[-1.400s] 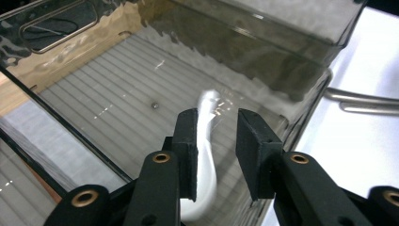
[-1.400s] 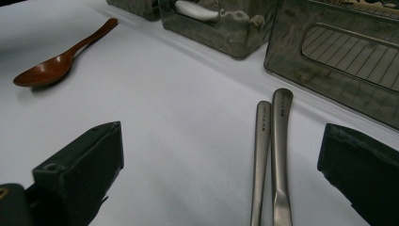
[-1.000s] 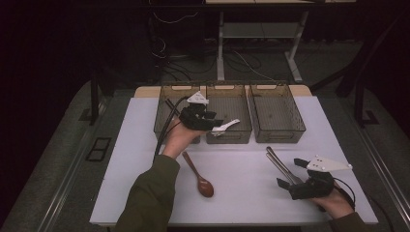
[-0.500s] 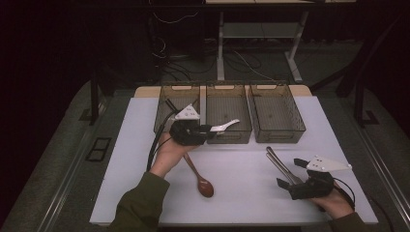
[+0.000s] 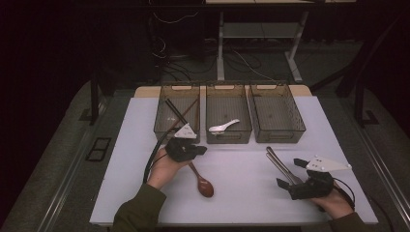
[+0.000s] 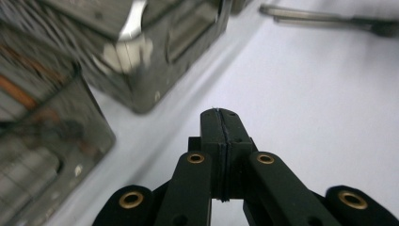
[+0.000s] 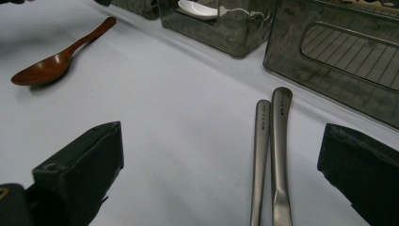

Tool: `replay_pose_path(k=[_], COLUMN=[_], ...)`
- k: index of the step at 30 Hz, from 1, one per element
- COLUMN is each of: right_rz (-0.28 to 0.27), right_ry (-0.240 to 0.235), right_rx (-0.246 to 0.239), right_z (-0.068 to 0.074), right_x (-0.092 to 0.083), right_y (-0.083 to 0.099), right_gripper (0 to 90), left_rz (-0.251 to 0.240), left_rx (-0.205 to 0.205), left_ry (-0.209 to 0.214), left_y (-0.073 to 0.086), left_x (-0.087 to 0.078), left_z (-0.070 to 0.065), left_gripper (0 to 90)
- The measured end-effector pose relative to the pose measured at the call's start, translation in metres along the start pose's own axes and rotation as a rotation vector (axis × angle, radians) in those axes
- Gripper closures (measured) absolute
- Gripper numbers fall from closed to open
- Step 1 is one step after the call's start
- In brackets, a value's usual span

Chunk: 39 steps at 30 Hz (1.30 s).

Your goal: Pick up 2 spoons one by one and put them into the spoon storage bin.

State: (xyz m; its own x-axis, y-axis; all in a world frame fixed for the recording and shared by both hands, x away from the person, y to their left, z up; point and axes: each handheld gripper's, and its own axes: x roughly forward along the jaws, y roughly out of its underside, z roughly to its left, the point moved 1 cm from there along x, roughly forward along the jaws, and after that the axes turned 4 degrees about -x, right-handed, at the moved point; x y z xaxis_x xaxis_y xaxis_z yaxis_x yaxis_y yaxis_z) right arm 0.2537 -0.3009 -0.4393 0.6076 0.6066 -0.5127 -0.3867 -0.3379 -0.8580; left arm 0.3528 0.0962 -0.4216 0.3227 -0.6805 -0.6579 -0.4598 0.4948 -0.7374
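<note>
Wooden spoon (image 5: 200,179) lies on the white desk (image 5: 241,193), long axis running from eleven o'clock down to five, bowl toward the person, handle tip tucked just under the left tongs (image 5: 198,150). Those left tongs have just been closing and now sit fully shut on nothing, right beside the handle, so the left hand is the near one. Off at three o'clock, the right tongs (image 5: 289,172) stand wide open around two metal sticks (image 7: 270,155).
</note>
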Motion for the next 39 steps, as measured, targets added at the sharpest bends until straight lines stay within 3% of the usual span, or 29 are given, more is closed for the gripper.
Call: replay_pose_path(k=[4, 10, 18, 19, 21, 25, 39], right_rz=[0.002, 0.001, 0.004, 0.005, 0.006, 0.007, 0.01], right_ry=[0.0, 0.0, 0.002, 0.002, 0.002, 0.002, 0.003], right_rx=[0.003, 0.003, -0.004, -0.003, -0.004, -0.009, -0.005], right_z=[0.0, -0.001, 0.0, 0.0, 0.0, 0.0, 0.0], right_x=[0.0, -0.001, 0.0, 0.001, 0.001, 0.001, 0.001], right_y=[0.0, 0.0, 0.0, 0.0, 0.0, 0.0, 0.0], right_gripper=[0.4, 0.4, 0.4, 0.4, 0.4, 0.4, 0.4], left_rz=[0.04, 0.072, 0.126, 0.116, 0.126, 0.125, 0.137], left_rx=[0.006, -0.008, 0.007, -0.009, 0.008, -0.007, -0.003], left_ry=[-0.022, -0.016, -0.013, -0.009, -0.013, -0.014, -0.006], left_y=[0.009, 0.018, 0.031, 0.033, 0.034, 0.037, 0.056], left_x=[0.001, 0.002, 0.0, 0.0, -0.002, -0.005, -0.026], left_z=[0.002, 0.003, 0.001, 0.0, 0.0, 0.0, -0.008], left_gripper=[88.8, 88.8, 88.8, 88.8, 88.8, 88.8, 88.8])
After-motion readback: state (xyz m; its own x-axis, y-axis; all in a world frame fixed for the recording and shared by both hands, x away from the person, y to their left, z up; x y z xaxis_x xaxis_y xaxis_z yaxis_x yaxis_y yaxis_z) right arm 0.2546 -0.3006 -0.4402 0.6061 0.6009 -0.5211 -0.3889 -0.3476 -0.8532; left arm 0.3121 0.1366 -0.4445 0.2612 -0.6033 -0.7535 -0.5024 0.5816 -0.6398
